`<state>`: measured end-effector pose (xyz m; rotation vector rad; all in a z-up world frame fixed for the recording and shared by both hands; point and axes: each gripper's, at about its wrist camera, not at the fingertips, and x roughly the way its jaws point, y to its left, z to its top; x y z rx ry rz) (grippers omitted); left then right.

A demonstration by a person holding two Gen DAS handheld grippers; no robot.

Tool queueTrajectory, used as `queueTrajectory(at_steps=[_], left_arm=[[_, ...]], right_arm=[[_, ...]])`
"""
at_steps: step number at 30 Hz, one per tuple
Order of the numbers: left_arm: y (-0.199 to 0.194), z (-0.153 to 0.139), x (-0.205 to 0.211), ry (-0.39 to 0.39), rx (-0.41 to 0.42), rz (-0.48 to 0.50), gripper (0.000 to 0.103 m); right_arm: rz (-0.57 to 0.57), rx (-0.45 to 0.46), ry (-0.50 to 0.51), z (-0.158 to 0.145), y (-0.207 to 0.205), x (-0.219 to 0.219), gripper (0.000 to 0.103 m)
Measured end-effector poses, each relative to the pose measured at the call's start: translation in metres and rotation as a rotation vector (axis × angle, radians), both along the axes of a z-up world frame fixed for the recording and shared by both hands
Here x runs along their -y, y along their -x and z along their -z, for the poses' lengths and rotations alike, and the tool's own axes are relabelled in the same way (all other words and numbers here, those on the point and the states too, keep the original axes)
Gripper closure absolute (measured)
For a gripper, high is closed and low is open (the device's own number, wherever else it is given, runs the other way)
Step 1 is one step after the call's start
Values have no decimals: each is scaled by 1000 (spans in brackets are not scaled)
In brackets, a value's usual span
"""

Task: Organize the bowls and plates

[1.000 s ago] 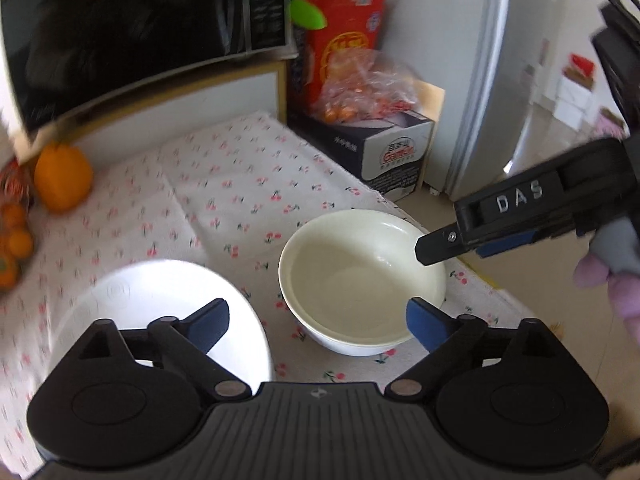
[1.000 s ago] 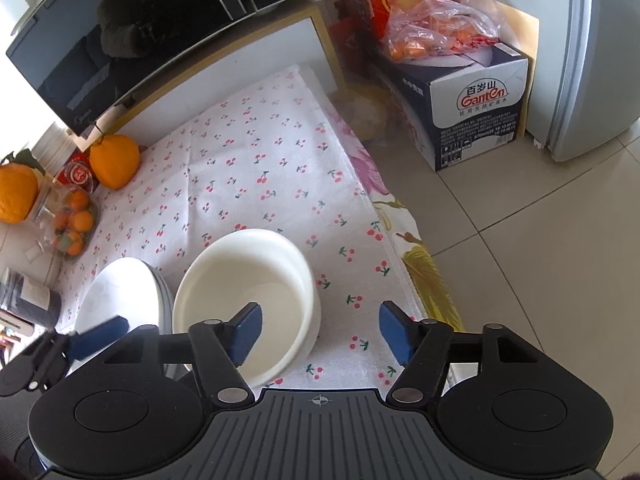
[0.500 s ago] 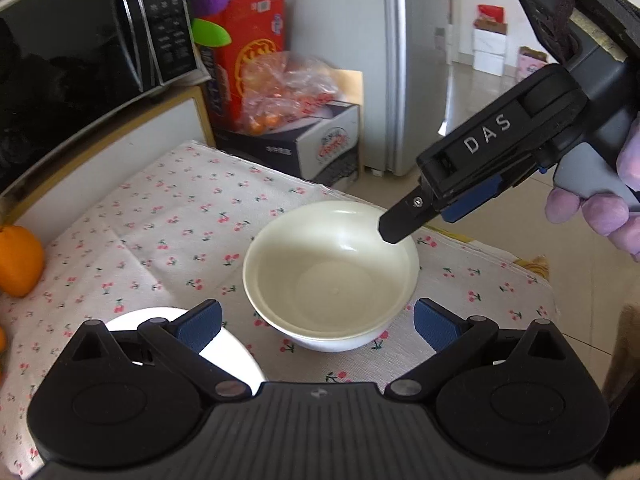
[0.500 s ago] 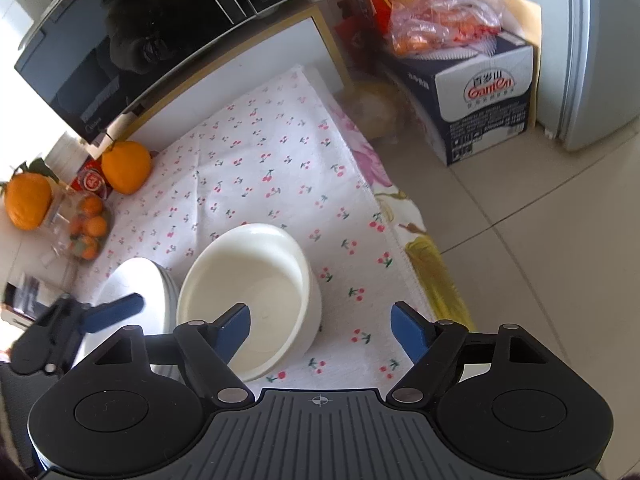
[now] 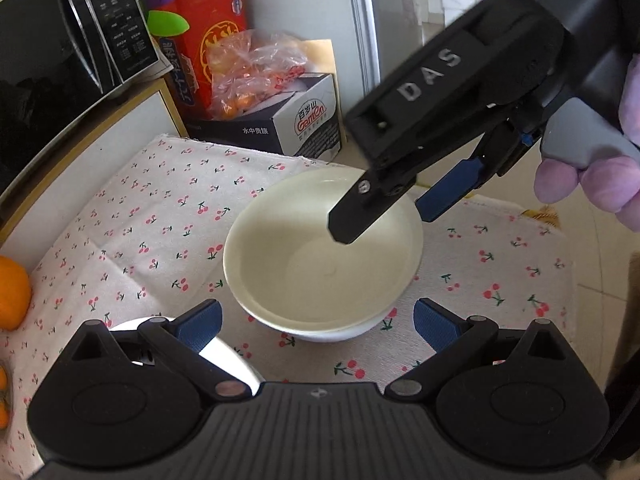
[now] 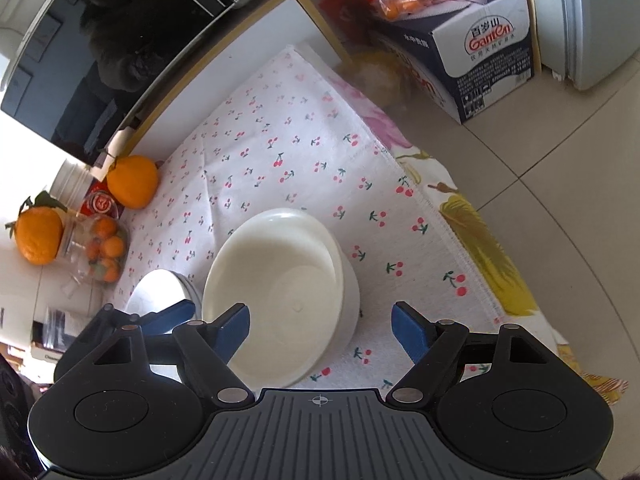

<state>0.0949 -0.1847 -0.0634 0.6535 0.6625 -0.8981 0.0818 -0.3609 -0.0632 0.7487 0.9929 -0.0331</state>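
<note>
White bowl upright on cherry-print cloth, roughly mid-cloth, nothing inside. R gripper spread wide, gripping nothing, straddling bowl's right-hand wall: left finger over the inside, right finger outside above cloth, rim running between them. Seen from L wrist cam, R gripper coming in from far right side, black tip over bowl's interior, blue pad just outside rim; whether touching, can't tell. L gripper also wide open, holding nothing, bowl dead ahead btw its fingers but a bit beyond tips, near rim not yet reached. So R nearer, already lined up on rim; likely a pinch on the wall, then lift. Round bowl, no long axis, so approach angle matters little; what counts is wall sitting btw R's pads. White plates stacked just left of bowl, partly under L gripper, prob. relevant to sorting. Oranges at cloth's far left edge, well apart.
</note>
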Motion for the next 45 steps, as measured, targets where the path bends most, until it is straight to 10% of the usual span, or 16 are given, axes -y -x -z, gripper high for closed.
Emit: queueTrajectory(at_steps=[22,45], left_arm=[[-6,15,16,-75,27,6,6],[-10,13,14,-41,2,5,9]], right_arm=[[53,-48,1,15,-11,-2,26],[24,-63,28,20,-15,-4,77]])
